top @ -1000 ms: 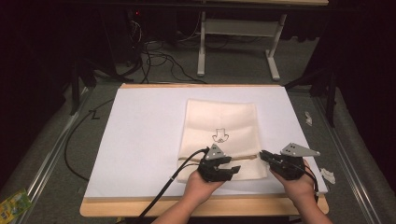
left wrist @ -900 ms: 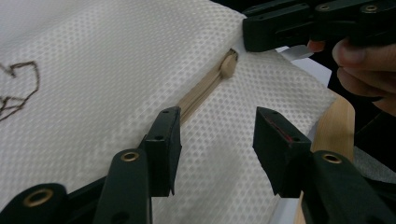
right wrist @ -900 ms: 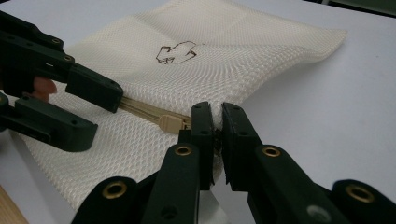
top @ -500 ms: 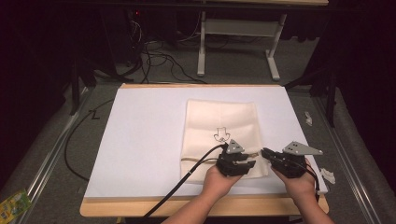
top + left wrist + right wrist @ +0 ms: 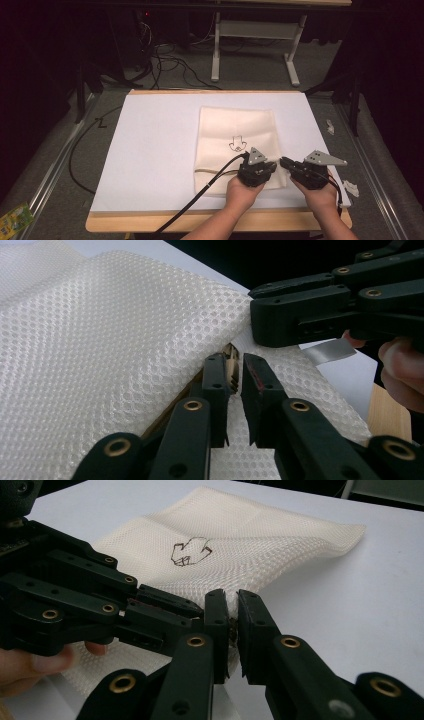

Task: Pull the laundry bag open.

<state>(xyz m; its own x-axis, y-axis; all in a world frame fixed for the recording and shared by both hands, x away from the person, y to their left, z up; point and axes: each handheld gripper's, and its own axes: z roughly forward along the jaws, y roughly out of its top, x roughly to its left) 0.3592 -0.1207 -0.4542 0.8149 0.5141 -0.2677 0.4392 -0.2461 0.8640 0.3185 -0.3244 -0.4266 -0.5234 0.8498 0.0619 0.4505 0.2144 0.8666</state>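
On bench (image 5: 150, 150), near edge of mesh bag (image 5: 235, 135): right gripper (image 5: 232, 625) clamps bag hem; left gripper (image 5: 236, 377), jaws just closing, nips hem alongside.

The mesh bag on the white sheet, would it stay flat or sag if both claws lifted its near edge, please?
The mesh bag would probably sag: its open-weave cloth already buckles between the left claw and the right claw. It looks light, so it should lift easily. The textured mesh seems unlikely to slip.
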